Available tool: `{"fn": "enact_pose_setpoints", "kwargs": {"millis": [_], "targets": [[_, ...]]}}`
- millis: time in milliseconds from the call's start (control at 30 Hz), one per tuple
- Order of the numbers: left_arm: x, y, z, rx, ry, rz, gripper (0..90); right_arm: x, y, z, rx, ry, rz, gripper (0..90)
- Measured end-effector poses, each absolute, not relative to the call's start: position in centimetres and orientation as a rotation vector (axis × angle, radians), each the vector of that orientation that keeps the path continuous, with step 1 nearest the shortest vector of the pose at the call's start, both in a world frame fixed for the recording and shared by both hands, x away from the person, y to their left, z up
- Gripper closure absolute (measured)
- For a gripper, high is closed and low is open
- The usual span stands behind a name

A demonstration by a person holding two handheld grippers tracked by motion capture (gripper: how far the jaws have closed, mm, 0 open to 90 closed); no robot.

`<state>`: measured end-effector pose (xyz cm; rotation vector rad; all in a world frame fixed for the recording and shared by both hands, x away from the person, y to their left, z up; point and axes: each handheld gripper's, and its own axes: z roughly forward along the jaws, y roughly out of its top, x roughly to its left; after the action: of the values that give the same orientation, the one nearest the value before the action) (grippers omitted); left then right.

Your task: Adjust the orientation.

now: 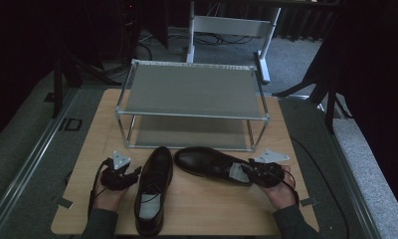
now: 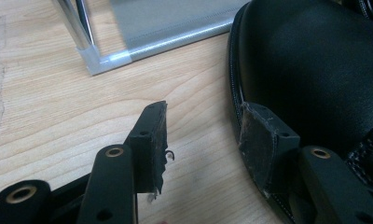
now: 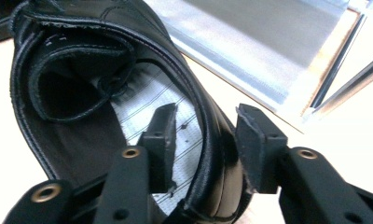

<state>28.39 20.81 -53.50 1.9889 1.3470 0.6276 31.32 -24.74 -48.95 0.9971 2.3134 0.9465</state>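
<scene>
On the left of the pale wooden table (image 1: 82,169), the left gripper (image 1: 136,174) sits low beside the near black leather lace-up shoe (image 1: 153,191), which lies lengthwise with its toe pointing far, toward the rack, and its heel near the person. The gripper comes in at the shoe's left flank, likely because that is the side its hand can reach without crossing over. In the left gripper view its jaws stand wide apart: the left pad (image 2: 153,140) hangs over bare wood, the right pad (image 2: 261,140) lies against the welt and side of the shoe's upper, and nothing is between them. It holds nothing yet.

Further right, the second black leather shoe (image 1: 207,163) lies crosswise, toe to the left, heel to the right, just in front of the silver metal two-shelf shoe rack (image 1: 192,92), whose grey shelves are bare. That heel faces the right hand, so the right gripper (image 1: 250,172) approaches the open collar, a thin firm edge that suits a pinch. In the right gripper view the jaws straddle the heel wall (image 3: 212,154): one pad (image 3: 161,140) is inside over the striped grey insole (image 3: 142,116), the other (image 3: 257,144) outside. They are partly open, with a small gap visible on each side of the leather, so I judge the grasp set up but not closed.
</scene>
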Motion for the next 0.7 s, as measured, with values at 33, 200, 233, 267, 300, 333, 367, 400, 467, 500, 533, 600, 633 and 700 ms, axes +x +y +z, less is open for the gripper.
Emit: {"fn": "enact_pose_setpoints", "kwargs": {"millis": [33,200,233,267,300,333,367,400,467,500,533,600,633,700], "targets": [[28.4,20.8,-53.5,1.989,1.346,0.628,52.0,31.2,-24.5,-48.9,0.974,2.301,0.914,69.5],[28.4,20.9,-53.5,1.989,1.345,0.628,52.0,30.7,-23.8,-48.4,0.933,2.284,0.811,77.5],[28.4,20.9,-53.5,1.987,1.345,0.628,52.0,30.6,-23.9,-48.3,0.948,2.296,0.796,78.3],[28.4,20.9,-53.4,1.986,1.345,0.629,52.0,30.5,-23.9,-48.3,0.955,2.303,0.786,78.6],[28.4,20.9,-53.4,1.984,1.345,0.629,52.0,30.4,-24.0,-48.2,0.964,2.309,0.783,78.9],[28.3,20.9,-53.4,1.984,1.346,0.628,52.0,30.2,-24.2,-48.2,0.967,2.317,0.781,78.9],[28.3,20.9,-53.4,1.984,1.345,0.628,52.0,30.1,-24.5,-48.2,0.986,2.326,0.776,78.9],[28.3,20.9,-53.4,1.985,1.345,0.628,52.0,29.9,-24.8,-48.2,1.005,2.33,0.784,78.7],[28.3,20.8,-53.4,1.986,1.342,0.626,52.0,29.5,-25.3,-48.1,1.043,2.328,0.784,78.2],[28.3,20.8,-53.4,1.984,1.34,0.623,52.0,29.3,-25.6,-48.1,1.056,2.324,0.796,77.8],[28.3,20.8,-53.4,1.984,1.338,0.62,52.0,29.2,-25.8,-48.2,1.075,2.32,0.8,77.4],[28.2,20.7,-53.2,1.982,1.334,0.61,51.9,29.3,-26.2,-48.2,1.105,2.321,0.821,76.3],[28.2,20.7,-53.1,1.974,1.33,0.608,51.8,29.5,-26.4,-48.2,1.135,2.323,0.842,75.2],[28.0,20.8,-52.8,1.961,1.326,0.597,51.4,30.0,-26.9,-48.2,1.187,2.327,0.902,73.1]]}}
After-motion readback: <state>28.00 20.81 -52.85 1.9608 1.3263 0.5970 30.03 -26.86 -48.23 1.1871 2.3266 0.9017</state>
